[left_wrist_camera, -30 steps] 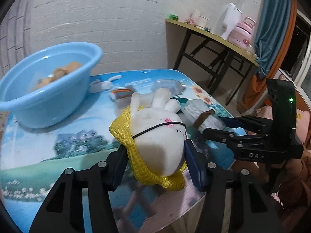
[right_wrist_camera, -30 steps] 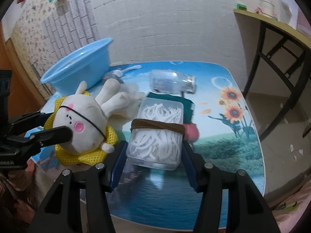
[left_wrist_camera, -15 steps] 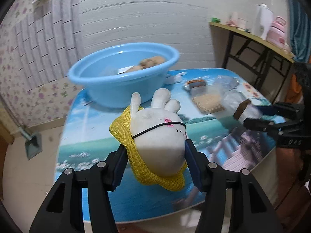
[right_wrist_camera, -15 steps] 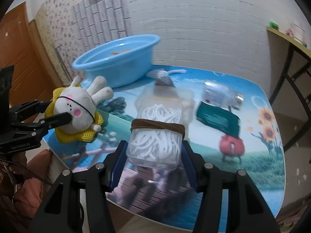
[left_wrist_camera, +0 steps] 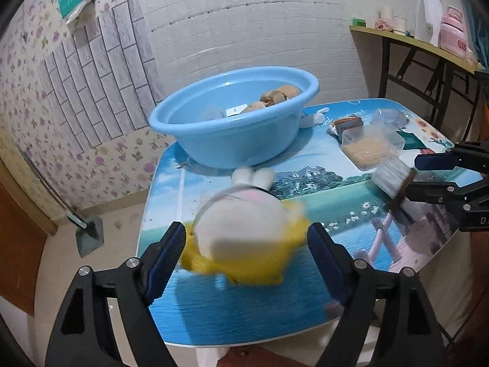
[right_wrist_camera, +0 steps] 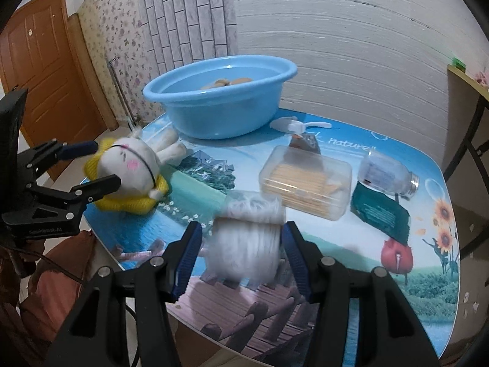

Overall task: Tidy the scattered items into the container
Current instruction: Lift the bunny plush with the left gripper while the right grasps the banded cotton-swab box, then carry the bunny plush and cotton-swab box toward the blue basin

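Note:
A white plush bunny in a yellow net hat lies blurred between the jaws of my left gripper, which are opening; a gap shows at each pad. The right wrist view shows the bunny low over the table's near left corner. My right gripper is shut on a clear box of white picks with a brown band, which is also blurred and held above the table. The blue basin stands at the table's far left with brown items inside, beyond both grippers.
On the picture-printed table lie a clear box of toothpicks, a glass bottle on its side, a dark green pouch, a white scoop and a small brown packet. A side table stands at the right wall.
Both grippers swung left toward the basin with their loads. The left jaws have spread, and the bunny has dropped lower between them, blurred. The right grip on the box looks unchanged.

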A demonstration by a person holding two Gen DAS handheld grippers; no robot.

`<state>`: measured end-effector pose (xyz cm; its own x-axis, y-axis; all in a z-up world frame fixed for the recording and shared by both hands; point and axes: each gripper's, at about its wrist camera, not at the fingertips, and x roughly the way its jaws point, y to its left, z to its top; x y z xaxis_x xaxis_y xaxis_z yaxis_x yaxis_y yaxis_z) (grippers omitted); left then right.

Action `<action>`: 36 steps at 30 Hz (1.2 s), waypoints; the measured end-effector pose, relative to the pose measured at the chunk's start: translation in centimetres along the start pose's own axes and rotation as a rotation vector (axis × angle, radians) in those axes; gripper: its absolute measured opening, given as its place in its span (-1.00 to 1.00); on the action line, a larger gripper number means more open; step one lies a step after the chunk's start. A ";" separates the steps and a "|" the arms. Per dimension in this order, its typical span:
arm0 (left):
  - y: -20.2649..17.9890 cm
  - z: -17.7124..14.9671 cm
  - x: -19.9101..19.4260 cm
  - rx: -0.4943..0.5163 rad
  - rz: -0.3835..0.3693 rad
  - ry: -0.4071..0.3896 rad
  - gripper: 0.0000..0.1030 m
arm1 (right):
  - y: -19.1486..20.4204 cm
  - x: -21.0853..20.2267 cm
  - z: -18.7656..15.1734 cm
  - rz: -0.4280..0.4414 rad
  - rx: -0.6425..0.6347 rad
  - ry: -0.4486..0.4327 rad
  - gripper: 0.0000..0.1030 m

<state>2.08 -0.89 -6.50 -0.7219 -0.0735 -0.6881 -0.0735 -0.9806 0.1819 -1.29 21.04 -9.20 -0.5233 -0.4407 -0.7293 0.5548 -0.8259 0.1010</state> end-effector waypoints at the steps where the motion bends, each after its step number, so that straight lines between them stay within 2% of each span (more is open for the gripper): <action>1: 0.1 0.0 0.0 0.003 0.005 -0.001 0.59 | 0.0 0.1 0.0 -0.004 0.000 0.004 0.05; 7: 0.6 0.2 0.3 -0.013 0.009 -0.003 0.61 | -0.2 0.4 -0.3 -0.010 0.013 0.017 0.05; 17: 1.2 1.0 2.3 -0.075 -0.047 0.017 0.61 | -0.1 0.6 -0.3 -0.018 0.001 0.022 0.05; 30: 0.3 0.7 5.8 -0.061 -0.057 0.052 0.97 | -0.7 1.5 -0.5 -0.083 -0.004 0.050 0.15; 36: 0.7 0.3 7.1 -0.080 -0.048 0.094 0.99 | -1.3 2.4 -0.7 -0.102 0.012 0.075 0.22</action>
<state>-3.33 -2.07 -11.08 -0.6507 -0.0396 -0.7583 -0.0482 -0.9945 0.0933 -2.83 21.32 -11.54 -0.5265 -0.3266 -0.7849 0.4927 -0.8696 0.0314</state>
